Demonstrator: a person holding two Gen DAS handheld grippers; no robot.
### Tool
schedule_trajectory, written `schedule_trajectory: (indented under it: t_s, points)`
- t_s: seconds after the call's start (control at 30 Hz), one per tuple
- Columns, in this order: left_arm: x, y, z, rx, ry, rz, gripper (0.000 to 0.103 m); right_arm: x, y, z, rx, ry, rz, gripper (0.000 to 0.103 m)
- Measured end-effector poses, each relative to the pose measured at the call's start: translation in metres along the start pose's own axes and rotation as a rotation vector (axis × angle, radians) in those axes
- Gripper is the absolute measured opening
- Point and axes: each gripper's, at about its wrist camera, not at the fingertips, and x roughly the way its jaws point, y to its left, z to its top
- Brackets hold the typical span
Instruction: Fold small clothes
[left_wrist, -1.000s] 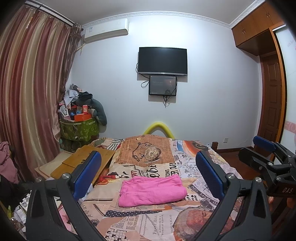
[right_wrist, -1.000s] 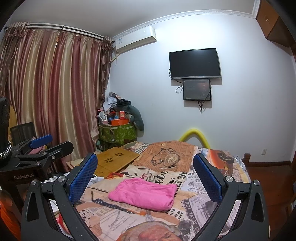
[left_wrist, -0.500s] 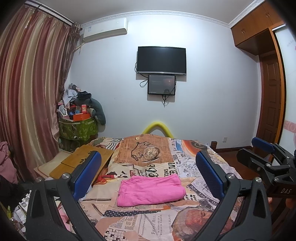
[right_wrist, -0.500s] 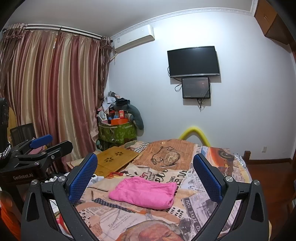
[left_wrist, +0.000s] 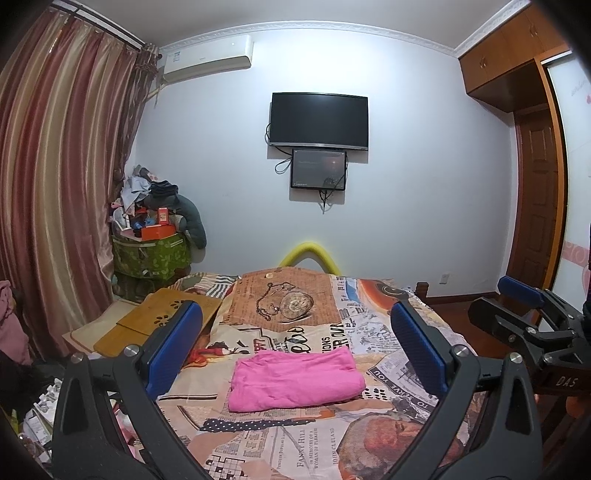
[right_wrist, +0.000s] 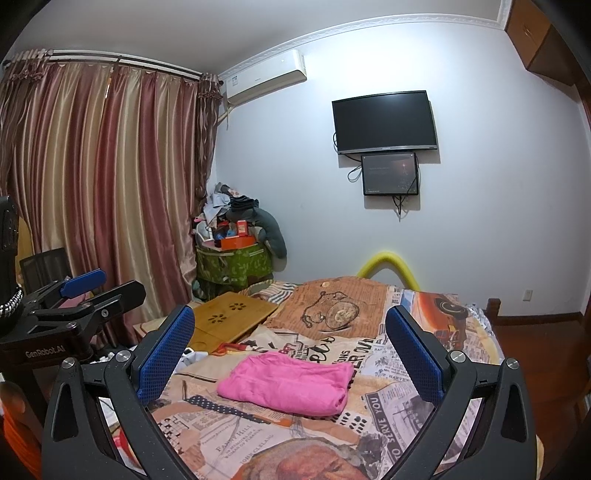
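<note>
The pink cloth (left_wrist: 295, 380) lies folded on the bed (left_wrist: 280, 446), lower centre of frame, both the left gripper (left_wrist: 295, 354) and right gripper (right_wrist: 291, 354) gaping empty above it; probably soft and light (best pinched at an edge).

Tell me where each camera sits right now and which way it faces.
Left wrist view: sits on the left tool, above the near end of the bed, facing the far wall and its television; its own open blue fingers frame the pink cloth, and the right tool shows at the right edge.
Right wrist view: sits on the right tool, angled slightly toward the curtain; the left tool shows at the left edge.
Shared: bed, pink cloth, television.
</note>
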Motion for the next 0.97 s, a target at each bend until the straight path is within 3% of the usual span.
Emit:
schedule_trajectory:
  t_s: [0.97]
  points:
    - [-0.0006,0.0002,0.0009,0.008,0.023,-0.037,0.103,0.0024,0.0081,-0.0020,0.009,0.008,-0.005,0.103]
